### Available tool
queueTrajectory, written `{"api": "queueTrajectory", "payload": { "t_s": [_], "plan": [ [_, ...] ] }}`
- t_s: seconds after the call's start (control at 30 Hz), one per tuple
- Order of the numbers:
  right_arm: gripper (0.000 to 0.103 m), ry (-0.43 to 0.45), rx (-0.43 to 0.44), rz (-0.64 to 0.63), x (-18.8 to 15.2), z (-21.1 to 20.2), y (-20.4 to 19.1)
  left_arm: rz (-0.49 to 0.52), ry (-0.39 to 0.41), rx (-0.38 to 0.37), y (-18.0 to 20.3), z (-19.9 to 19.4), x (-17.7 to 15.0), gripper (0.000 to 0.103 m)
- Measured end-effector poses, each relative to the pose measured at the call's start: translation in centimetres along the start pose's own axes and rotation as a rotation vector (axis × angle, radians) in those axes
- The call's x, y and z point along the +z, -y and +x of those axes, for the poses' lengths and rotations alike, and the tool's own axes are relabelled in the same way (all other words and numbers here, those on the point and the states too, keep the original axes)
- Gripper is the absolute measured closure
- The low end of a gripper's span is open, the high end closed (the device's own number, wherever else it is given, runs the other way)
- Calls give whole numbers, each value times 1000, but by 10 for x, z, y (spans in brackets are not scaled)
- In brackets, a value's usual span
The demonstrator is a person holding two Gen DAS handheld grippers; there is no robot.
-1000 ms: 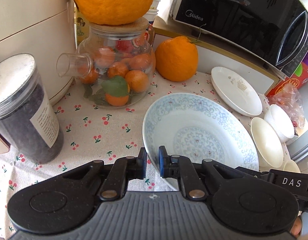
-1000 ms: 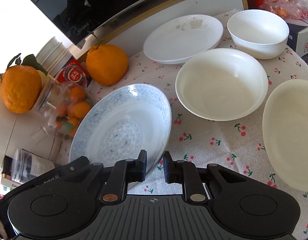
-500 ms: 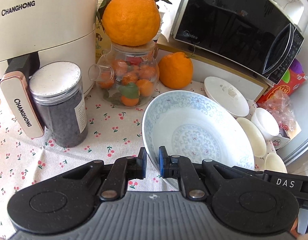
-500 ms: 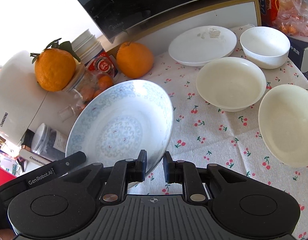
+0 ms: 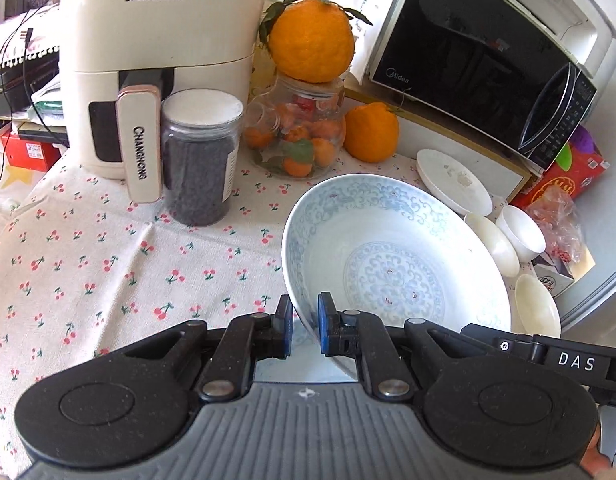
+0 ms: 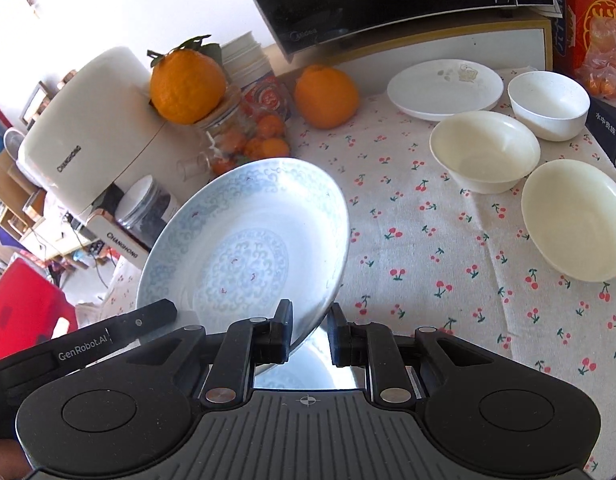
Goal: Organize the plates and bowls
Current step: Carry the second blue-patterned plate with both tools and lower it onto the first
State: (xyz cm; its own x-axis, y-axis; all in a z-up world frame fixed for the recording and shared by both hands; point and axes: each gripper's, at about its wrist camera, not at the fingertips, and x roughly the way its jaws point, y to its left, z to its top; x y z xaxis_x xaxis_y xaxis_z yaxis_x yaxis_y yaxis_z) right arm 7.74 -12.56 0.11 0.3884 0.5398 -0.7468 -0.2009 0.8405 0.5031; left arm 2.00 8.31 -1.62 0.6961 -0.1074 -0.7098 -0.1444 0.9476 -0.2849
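Observation:
A large blue-patterned bowl [image 5: 391,264] is held in the air above the cherry-print tablecloth. My left gripper [image 5: 305,330] is shut on its near-left rim. My right gripper [image 6: 309,330] is shut on the opposite rim of the same bowl [image 6: 244,248]. On the table to the right lie a white flat plate [image 6: 443,88], a small white bowl [image 6: 547,104], a cream bowl [image 6: 483,150] and a cream shallow bowl [image 6: 575,220]. In the left wrist view the plate [image 5: 453,182] and these bowls sit beyond the held bowl.
A white air fryer [image 5: 156,60], a dark-filled jar [image 5: 200,156], a glass jar of small oranges [image 5: 298,140] with a big orange [image 5: 311,46] on top, another orange [image 5: 371,132], and a microwave [image 5: 479,56] line the back. A red box and bagged fruit [image 5: 559,200] sit far right.
Both grippers have lifted the blue-patterned bowl higher and pulled back from the table; the table objects look smaller and farther away. Both stay shut on the rim.

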Motion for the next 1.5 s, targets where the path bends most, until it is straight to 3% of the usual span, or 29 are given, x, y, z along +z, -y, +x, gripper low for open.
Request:
{"api": "queueTrajectory", "payload": {
  "t_s": [0.23,0.53,1.5],
  "plan": [
    [85,-59,-8,-48,-37,-4,-10,-20,-31,28,-14,-15,-35,92],
    [84,-111,-43,-70,-65,-4,-12,-9,-72,42,-19,-15,-57,92],
    [81,-194,-123,-140,-71,-2,-25,137,-88,124,-6,-15,-76,88]
  ]
}}
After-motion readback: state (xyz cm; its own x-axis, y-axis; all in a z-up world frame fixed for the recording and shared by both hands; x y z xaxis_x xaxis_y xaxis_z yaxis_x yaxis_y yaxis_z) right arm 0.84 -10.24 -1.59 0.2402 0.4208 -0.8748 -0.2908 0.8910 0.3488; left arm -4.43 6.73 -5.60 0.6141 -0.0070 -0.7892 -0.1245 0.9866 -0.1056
